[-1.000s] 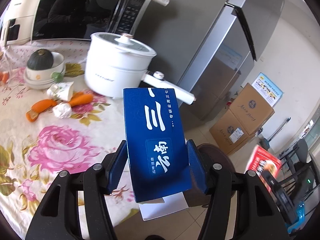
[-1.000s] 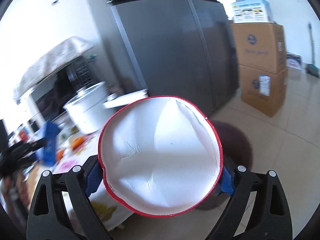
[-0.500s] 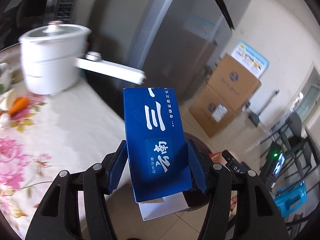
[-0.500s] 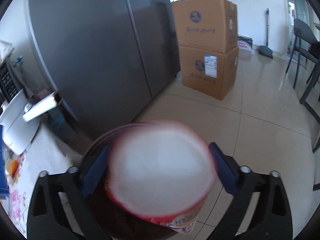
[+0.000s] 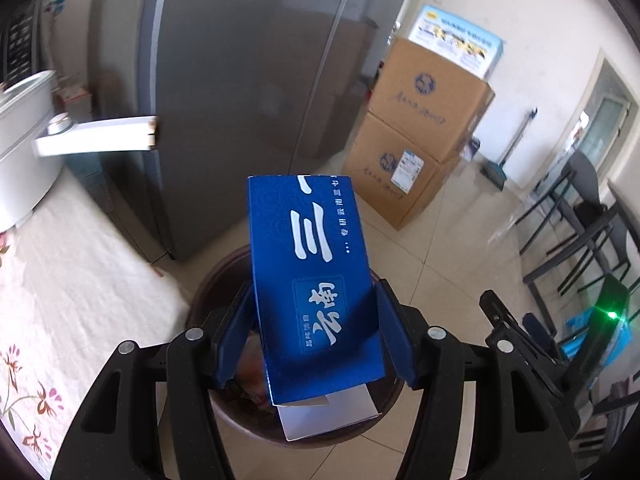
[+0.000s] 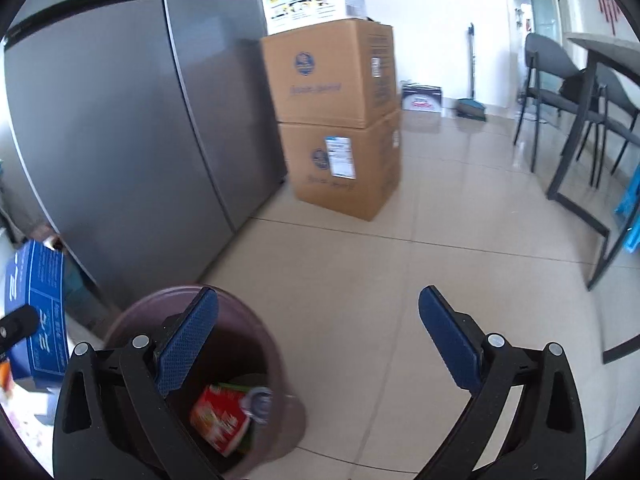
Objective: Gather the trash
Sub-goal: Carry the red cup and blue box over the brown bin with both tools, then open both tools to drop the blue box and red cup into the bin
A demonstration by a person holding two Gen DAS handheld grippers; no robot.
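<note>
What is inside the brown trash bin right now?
In the brown trash bin lies a crushed red cup, bottom showing. The right gripper hangs open above; its finger and the bin wall hide the rest.

Open floor to the right, fridge and table crowding the left

In our right wrist view, bare tiled floor [image 6: 460, 240] fills the centre and lower right, open beyond the spread right gripper [image 6: 318, 336]. The grey fridge [image 6: 120, 140] walls off the left, stacked cardboard boxes [image 6: 336, 120] stand just beside it at upper centre, chairs and a table [image 6: 580, 92] occupy the upper right. In our left wrist view, the blue box [image 5: 316, 284] covers most of the bin [image 5: 208, 292] mouth at lower centre; the cloth-covered table [image 5: 60, 280] and pot handle [image 5: 96, 140] hem in the left.
</note>
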